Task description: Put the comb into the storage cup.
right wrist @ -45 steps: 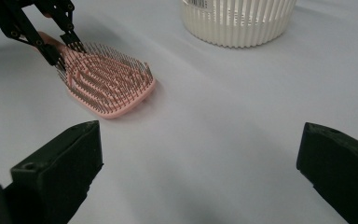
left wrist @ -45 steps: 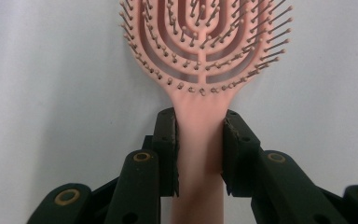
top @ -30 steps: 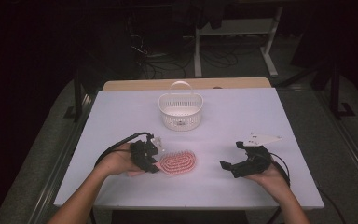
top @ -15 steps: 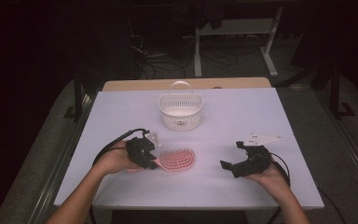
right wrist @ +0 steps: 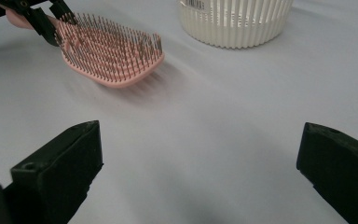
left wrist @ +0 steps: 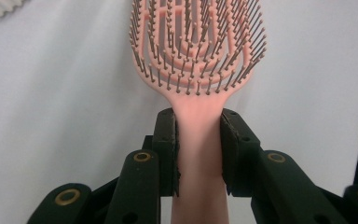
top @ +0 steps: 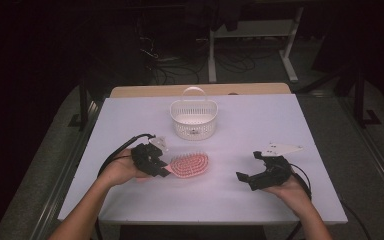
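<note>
Hairbrush (left wrist: 196, 56) head now lifted, handle clamped.

One pink hairbrush (top: 189, 165), one white basket (top: 194, 120), two grippers: left gripper (top: 161, 169), right gripper (top: 250, 167).

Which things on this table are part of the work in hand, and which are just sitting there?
In use:
- pink hairbrush, handle clamped by the left gripper

Idle:
- white basket, standing apart behind the brush
- right gripper, open over bare table
</note>
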A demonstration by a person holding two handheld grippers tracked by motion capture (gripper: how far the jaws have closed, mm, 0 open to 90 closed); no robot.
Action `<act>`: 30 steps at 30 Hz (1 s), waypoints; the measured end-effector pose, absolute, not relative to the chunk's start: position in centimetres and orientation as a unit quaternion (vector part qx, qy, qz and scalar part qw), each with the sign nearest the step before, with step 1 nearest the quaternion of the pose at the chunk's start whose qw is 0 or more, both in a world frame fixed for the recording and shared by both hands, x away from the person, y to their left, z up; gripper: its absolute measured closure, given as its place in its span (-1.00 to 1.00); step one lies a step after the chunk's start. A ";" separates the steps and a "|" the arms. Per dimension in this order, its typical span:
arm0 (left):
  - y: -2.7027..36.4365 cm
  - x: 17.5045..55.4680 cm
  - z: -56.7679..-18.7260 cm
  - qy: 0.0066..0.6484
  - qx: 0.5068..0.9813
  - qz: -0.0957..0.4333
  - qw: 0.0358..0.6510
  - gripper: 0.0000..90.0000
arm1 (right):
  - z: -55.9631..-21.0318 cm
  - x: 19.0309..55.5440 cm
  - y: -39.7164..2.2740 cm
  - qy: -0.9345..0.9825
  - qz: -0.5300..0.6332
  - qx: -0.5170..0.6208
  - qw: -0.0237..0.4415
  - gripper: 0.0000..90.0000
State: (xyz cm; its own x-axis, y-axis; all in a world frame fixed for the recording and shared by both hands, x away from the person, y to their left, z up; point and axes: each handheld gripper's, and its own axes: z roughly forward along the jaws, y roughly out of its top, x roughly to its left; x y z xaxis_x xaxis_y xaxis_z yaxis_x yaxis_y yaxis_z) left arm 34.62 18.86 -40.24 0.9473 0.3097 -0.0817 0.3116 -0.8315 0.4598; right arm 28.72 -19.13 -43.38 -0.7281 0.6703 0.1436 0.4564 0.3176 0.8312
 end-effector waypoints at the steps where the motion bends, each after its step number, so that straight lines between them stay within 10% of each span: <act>1: 18.9 34.6 -40.2 0.165 0.955 -0.002 0.245 0.57 | -43.4 28.7 -19.1 0.804 0.467 0.351 0.115 -1.00; 30: 19.9 35.2 -36.4 0.159 0.902 0.051 0.397 0.57 | -43.5 28.9 -19.1 0.804 0.466 0.351 0.113 -1.00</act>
